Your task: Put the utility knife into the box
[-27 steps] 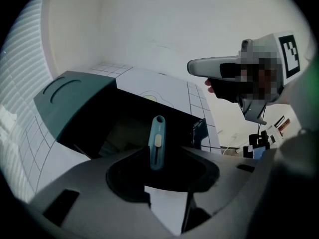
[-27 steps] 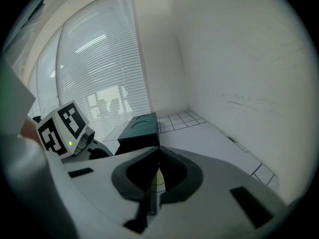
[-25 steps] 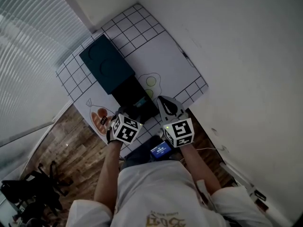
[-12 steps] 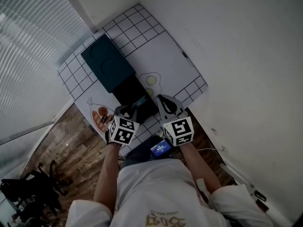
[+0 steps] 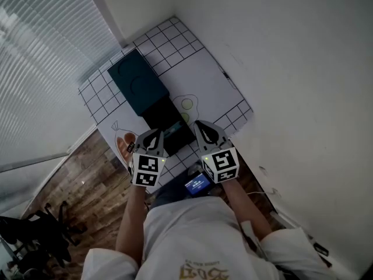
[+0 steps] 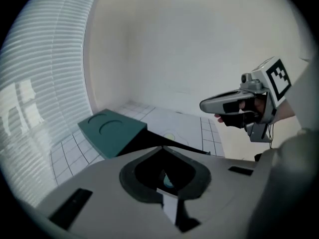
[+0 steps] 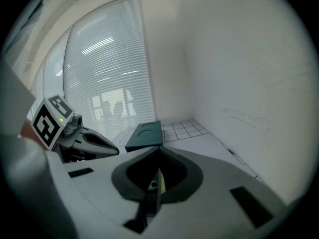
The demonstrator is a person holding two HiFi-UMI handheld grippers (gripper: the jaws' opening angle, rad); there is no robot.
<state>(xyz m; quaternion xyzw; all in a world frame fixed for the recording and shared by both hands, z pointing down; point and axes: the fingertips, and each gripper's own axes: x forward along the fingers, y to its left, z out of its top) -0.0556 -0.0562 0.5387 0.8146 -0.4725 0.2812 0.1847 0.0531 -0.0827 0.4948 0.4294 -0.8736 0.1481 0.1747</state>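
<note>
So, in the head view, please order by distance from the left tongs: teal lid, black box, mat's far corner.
1. The black box, just ahead of the left tongs, which have just closed empty.
2. The teal lid, beyond the box, to the left.
3. The mat's far corner, by the walls.

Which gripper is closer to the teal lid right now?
Left. The left gripper is at the near-left corner of the black box, with the teal lid beyond it; the right gripper is by the box's near-right side, farther from the lid.
</note>
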